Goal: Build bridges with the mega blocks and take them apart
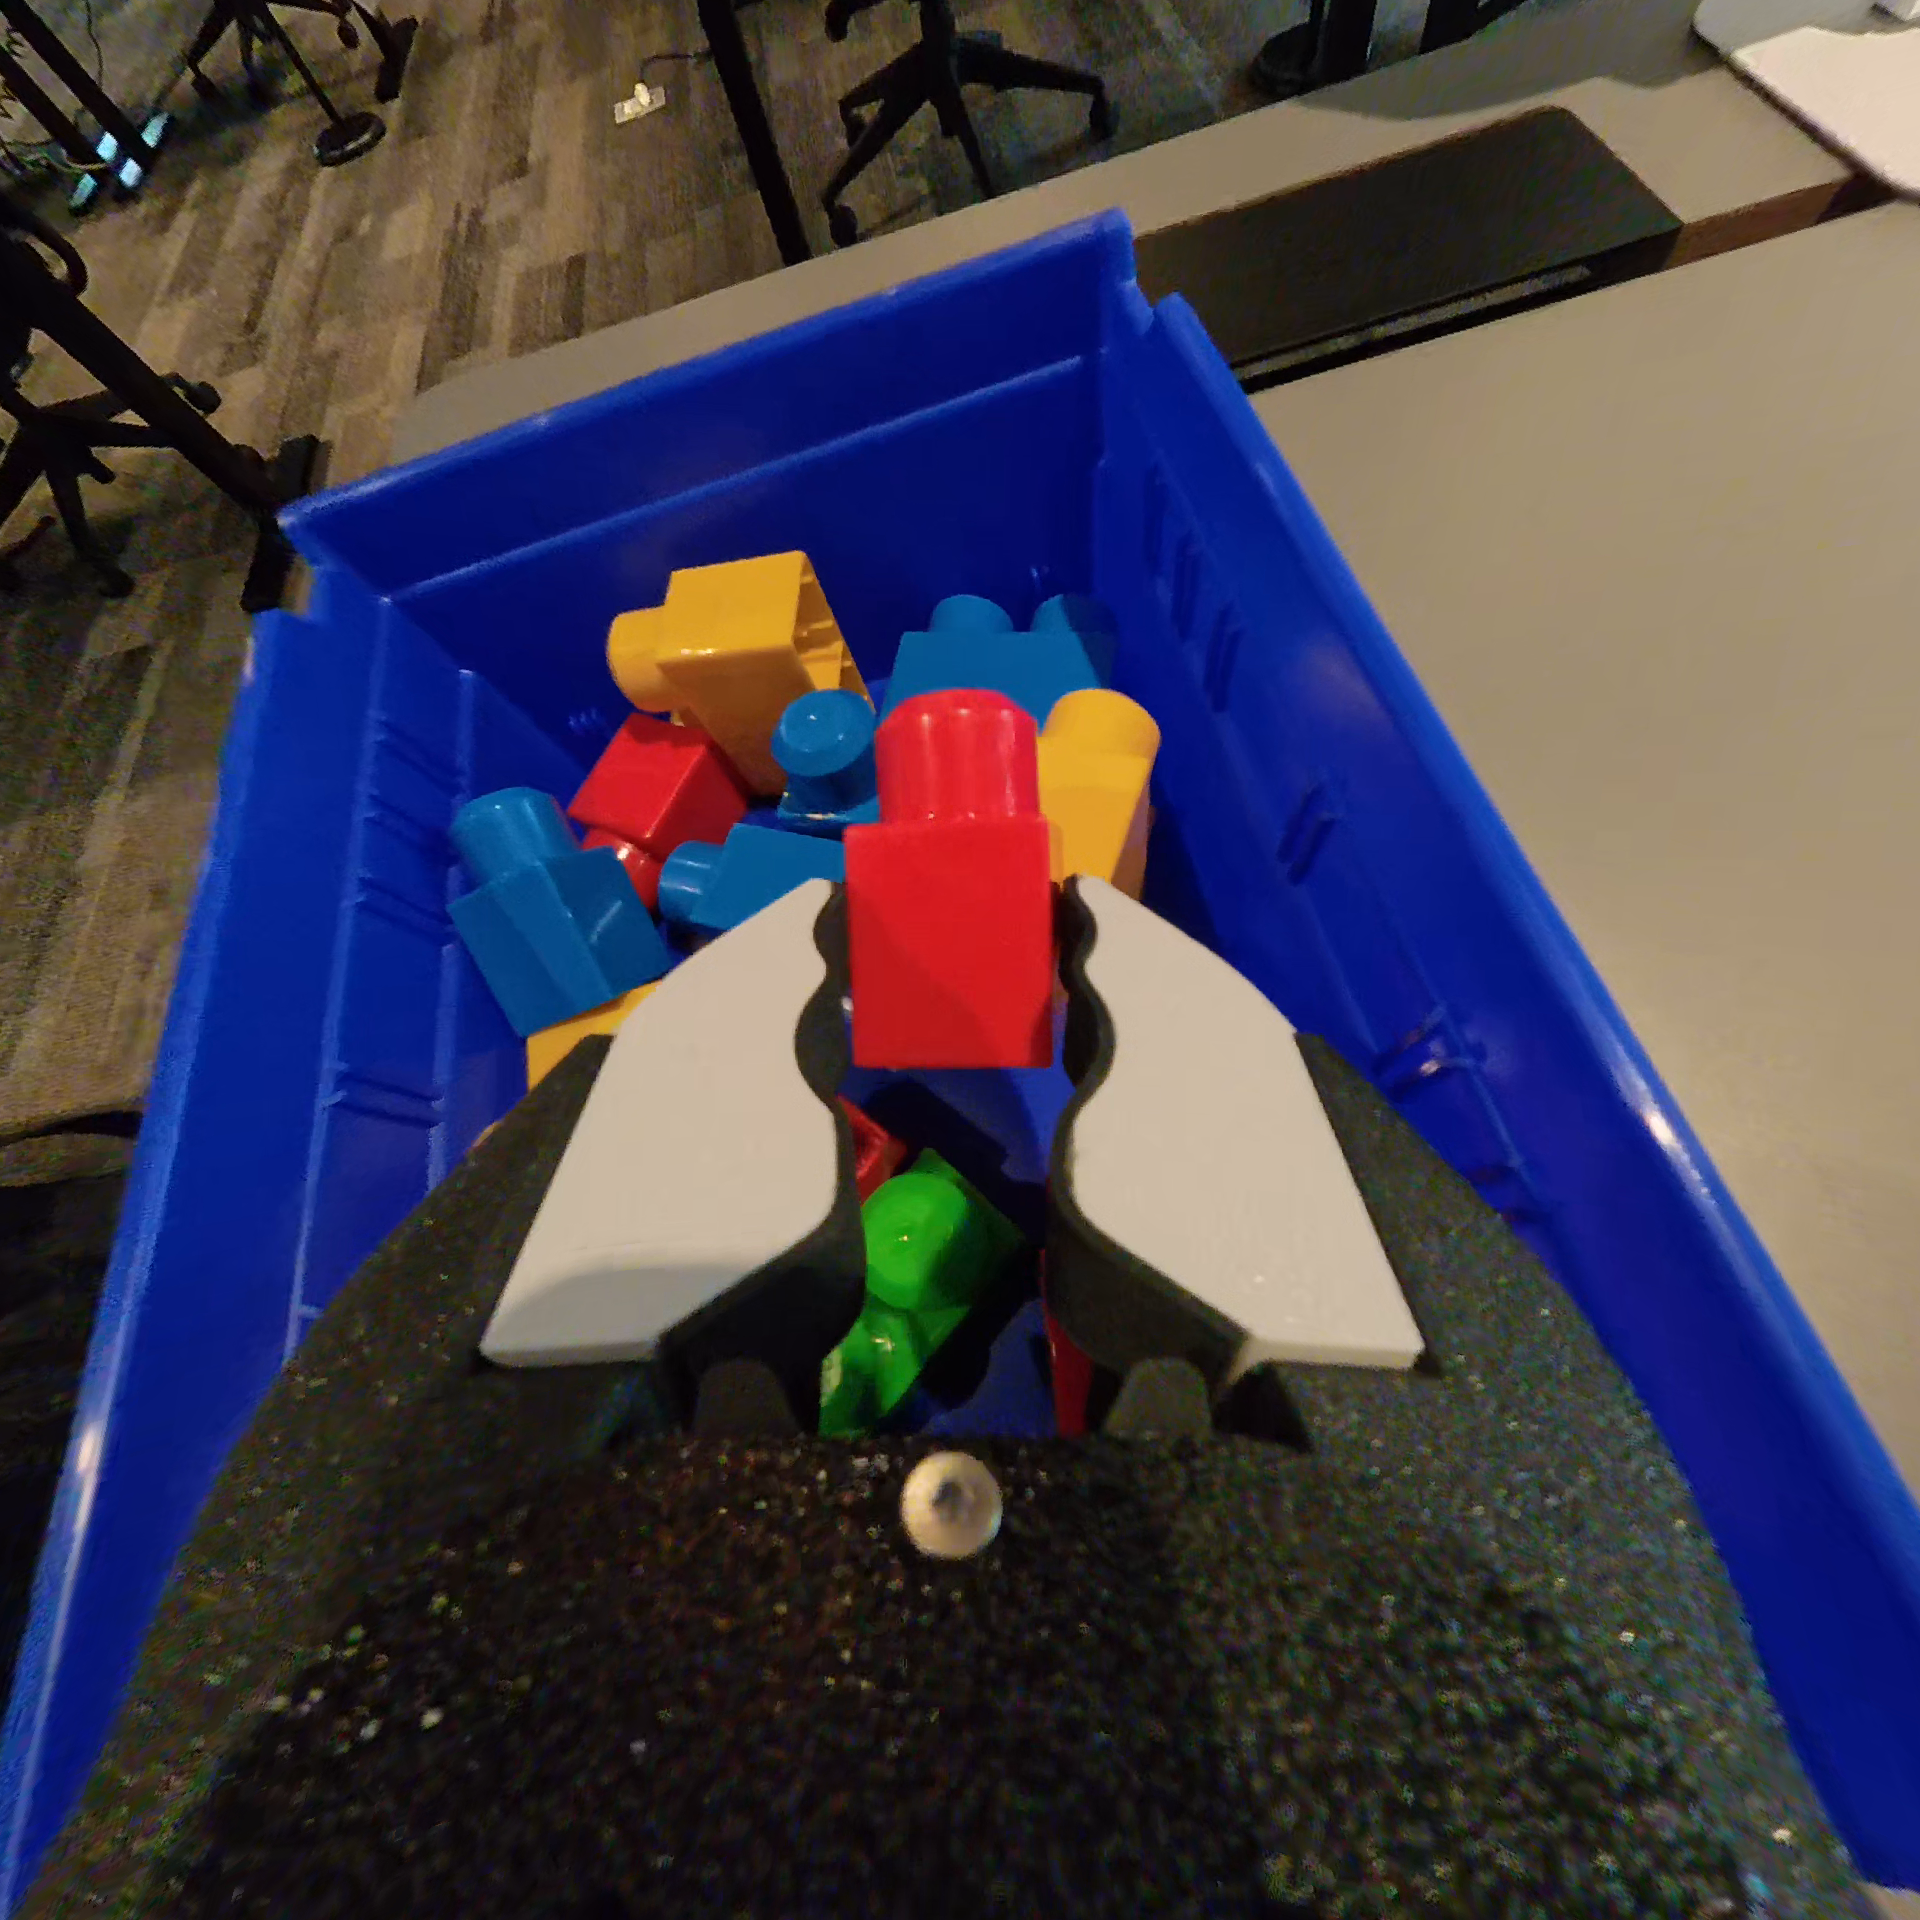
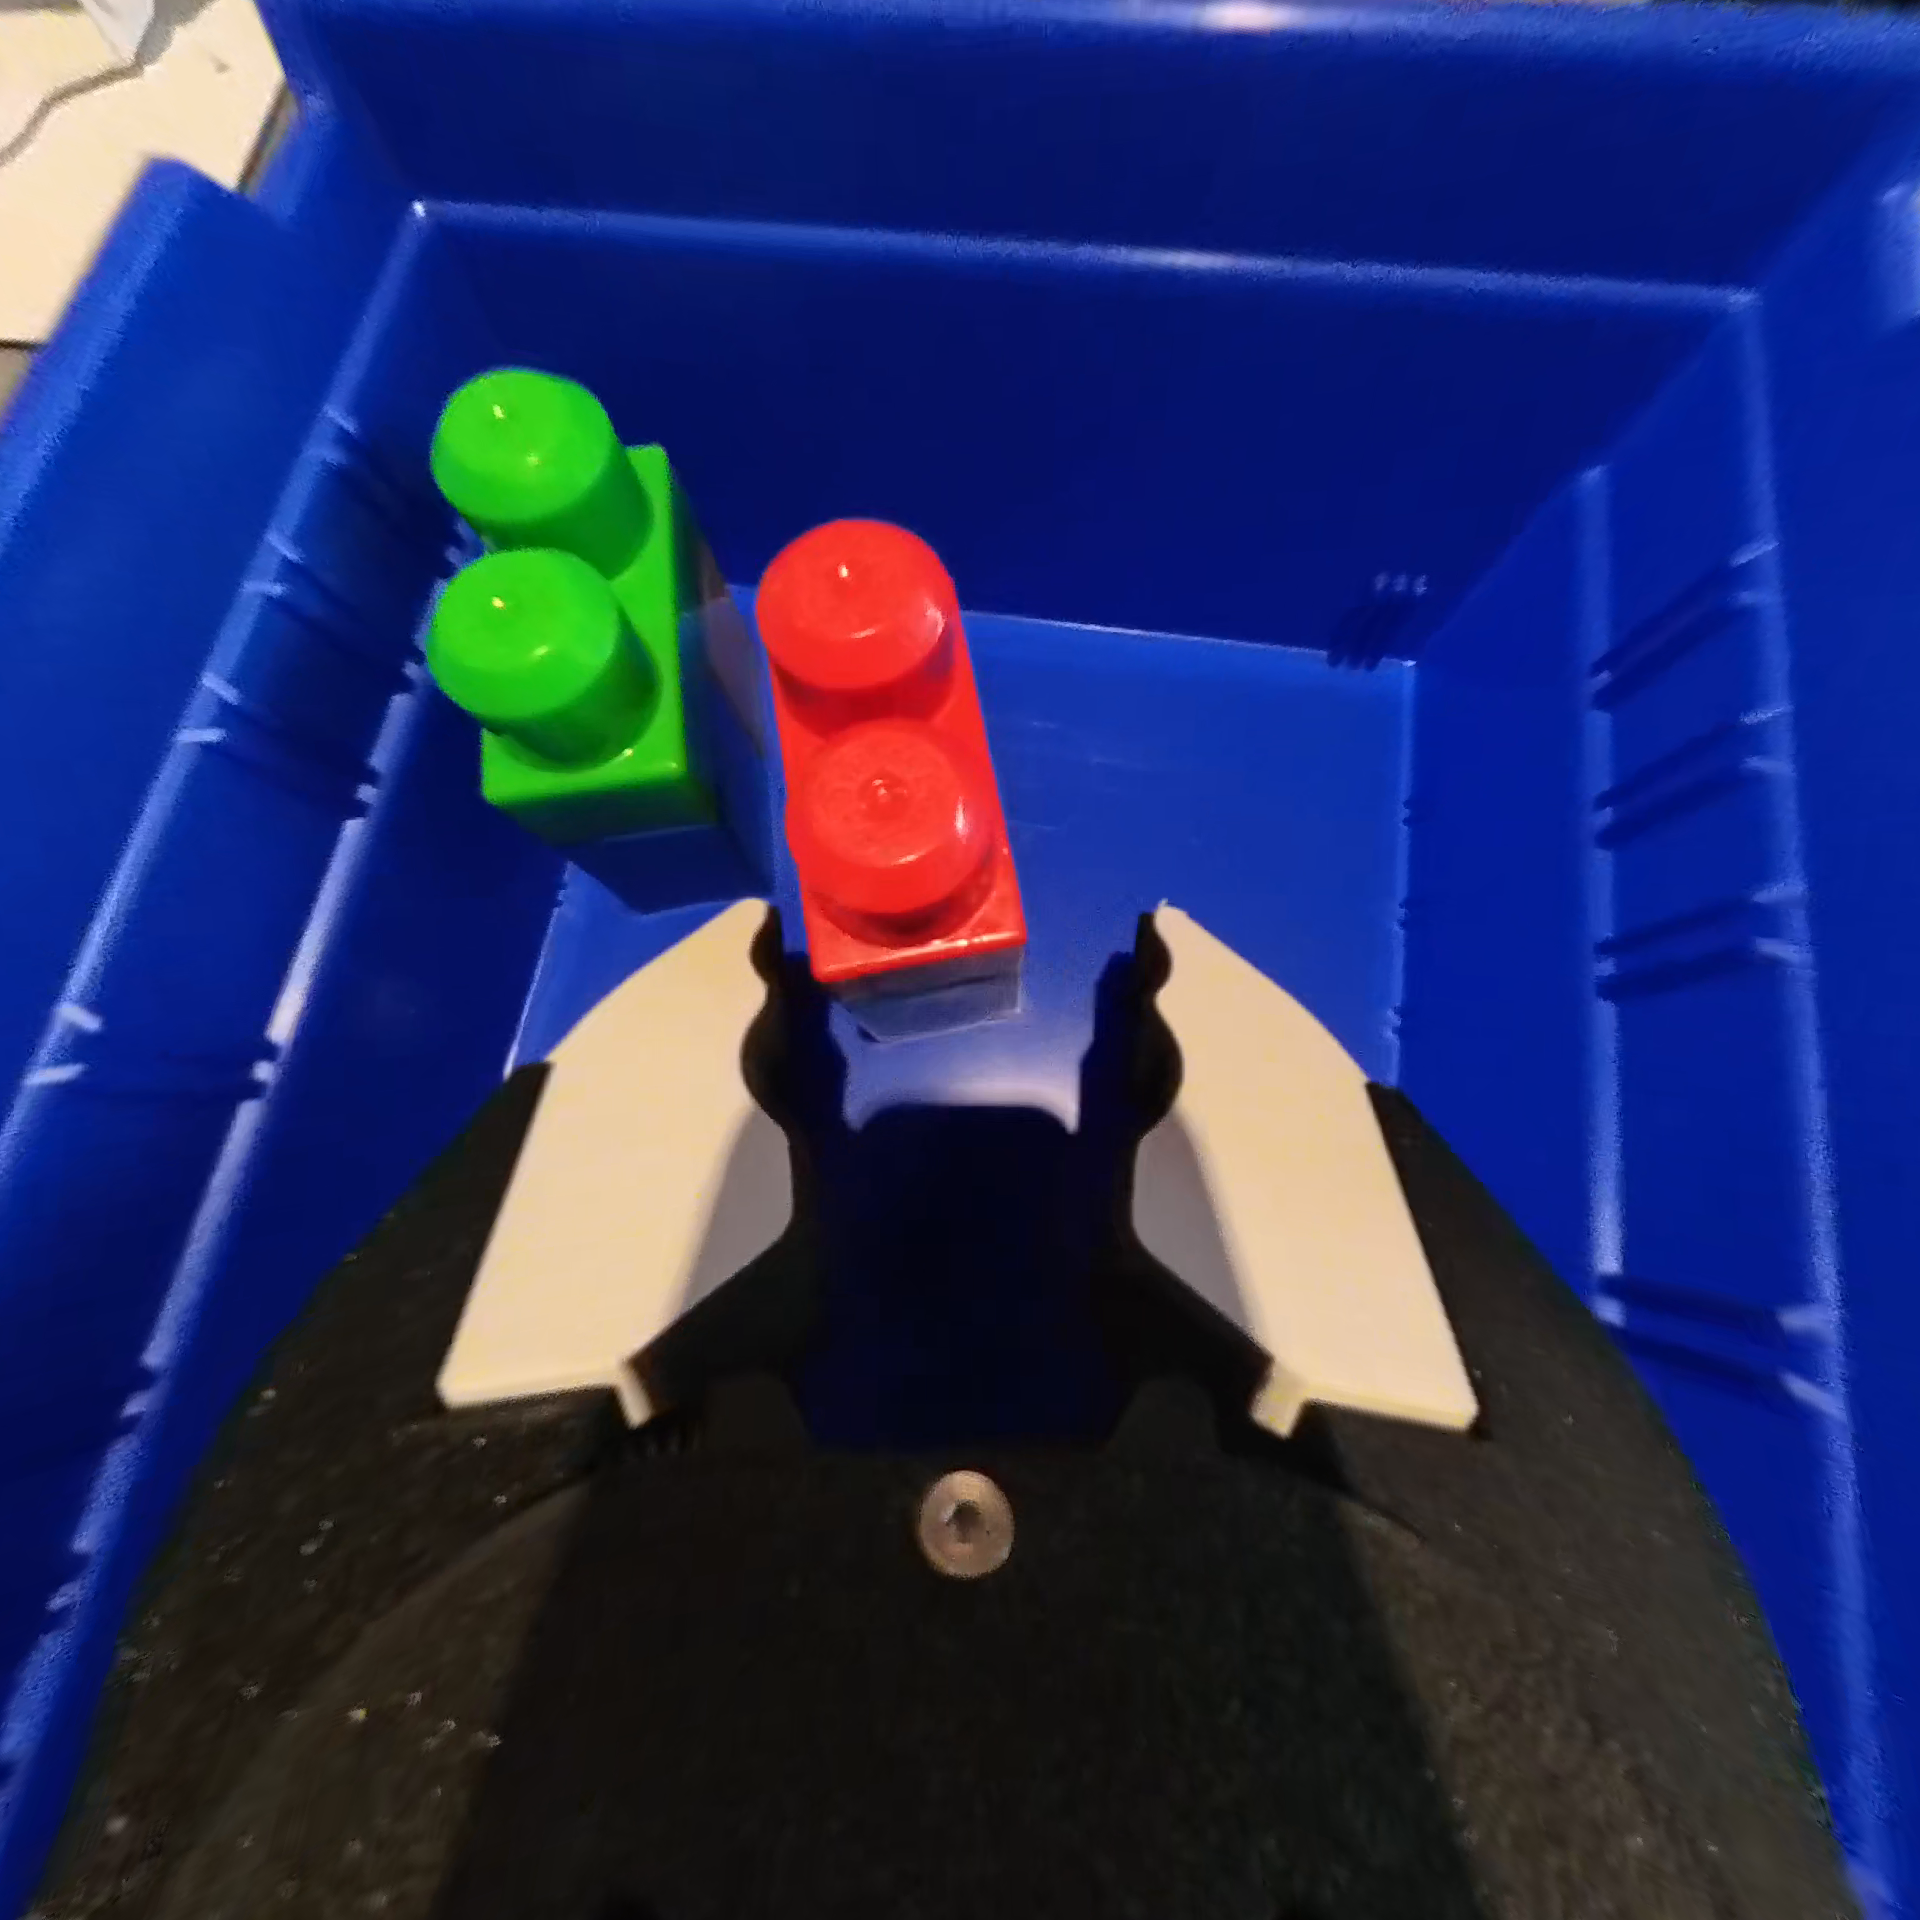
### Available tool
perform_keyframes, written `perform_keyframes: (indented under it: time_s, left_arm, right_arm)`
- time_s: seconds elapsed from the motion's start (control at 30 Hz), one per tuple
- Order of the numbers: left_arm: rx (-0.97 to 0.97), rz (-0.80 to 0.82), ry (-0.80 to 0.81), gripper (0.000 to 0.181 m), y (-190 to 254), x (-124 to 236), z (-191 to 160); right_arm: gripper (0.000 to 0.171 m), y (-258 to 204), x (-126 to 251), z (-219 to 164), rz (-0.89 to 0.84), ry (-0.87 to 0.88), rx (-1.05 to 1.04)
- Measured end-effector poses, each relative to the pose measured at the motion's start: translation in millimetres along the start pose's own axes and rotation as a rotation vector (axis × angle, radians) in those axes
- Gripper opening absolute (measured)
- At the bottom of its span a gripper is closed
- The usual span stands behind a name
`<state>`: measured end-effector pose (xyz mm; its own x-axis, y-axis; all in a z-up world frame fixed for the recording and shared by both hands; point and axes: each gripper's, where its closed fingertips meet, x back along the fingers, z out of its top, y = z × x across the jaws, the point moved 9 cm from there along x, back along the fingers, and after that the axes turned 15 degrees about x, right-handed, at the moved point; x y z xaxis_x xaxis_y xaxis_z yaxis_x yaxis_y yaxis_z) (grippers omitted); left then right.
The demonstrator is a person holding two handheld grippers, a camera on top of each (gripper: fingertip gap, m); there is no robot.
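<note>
In the left wrist view my left gripper point(image 1: 951, 894) is shut on a red one-stud block point(image 1: 951, 935) and holds it over a blue bin point(image 1: 343, 935) of loose blocks: yellow point(image 1: 748, 644), blue point(image 1: 551, 914), red point(image 1: 655, 779) and green point(image 1: 925, 1257). In the right wrist view my right gripper point(image 2: 951, 925) is open inside another blue bin point(image 2: 1143, 436). A red two-stud block point(image 2: 894, 769) stands upright just ahead of its fingertips, between the jaws but apart from them. A green two-stud block point(image 2: 571, 623) stands upright to the left, near the bin's wall.
The left bin sits on a grey table point(image 1: 1610, 675) near its far edge. A black flat pad point(image 1: 1403, 239) lies beyond the bin. Office chairs point(image 1: 935, 94) and desk legs stand on the floor behind. The bin walls point(image 2: 1662, 831) close in on the right gripper. The left gripper's tips are roughly 80 cm from the right gripper's.
</note>
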<state>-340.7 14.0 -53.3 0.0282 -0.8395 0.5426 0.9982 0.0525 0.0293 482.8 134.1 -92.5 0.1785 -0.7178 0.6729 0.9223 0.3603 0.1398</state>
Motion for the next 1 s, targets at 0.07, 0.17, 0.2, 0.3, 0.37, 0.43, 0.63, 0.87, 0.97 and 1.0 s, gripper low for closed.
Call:
perform_keyframes:
  time_s: [0.07,0.17,0.2,0.3,0.37,0.43,0.63,0.87,0.97,1.0]
  left_arm:
    - [0.027,0.004,0.061,0.038,-2.2,6.7,4.0]
    - [0.039,-0.08,0.272,0.038,4.9,31.6,18.9]
    - [0.025,-0.163,0.372,0.038,14.5,43.0,25.4]
    - [-0.138,-0.494,0.554,0.037,66.4,72.7,38.9]
    - [-0.309,-0.607,0.516,0.037,112.1,78.0,38.7]
    - [-0.495,-0.677,0.398,0.037,162.3,71.4,28.7]
    - [-0.809,-0.889,-0.046,0.037,285.9,35.9,-38.0]
    - [-0.867,-0.962,-0.282,0.037,321.8,20.4,-82.3]
    - [-0.855,-0.966,-0.345,0.038,324.9,14.5,-90.8]
    - [-0.832,-0.99,-0.351,0.039,326.2,14.5,-91.3]
  right_arm:
    - [0.074,3.1,16.1,3.7,-0.035,0.02,0.005]
    - [0.074,-1.2,65.3,23.8,-0.105,0.206,0.04]
    - [0.071,-10.1,83.7,32.6,-0.096,0.298,0.066]
    - [0.059,-59.5,124.4,56.5,0.023,0.546,0.198]
    - [0.057,-104.5,135.7,68.5,0.137,0.62,0.323]
    - [0.057,-152.7,137.1,75.9,0.246,0.652,0.449]
    - [0.052,-288.2,96.9,57.9,0.704,0.614,0.621]
    - [0.052,-339.1,48.7,21.6,0.813,0.408,0.704]
    - [0.051,-339.4,38.4,17.9,0.834,0.358,0.674]
    - [0.052,-338.5,38.8,19.1,0.839,0.365,0.66]
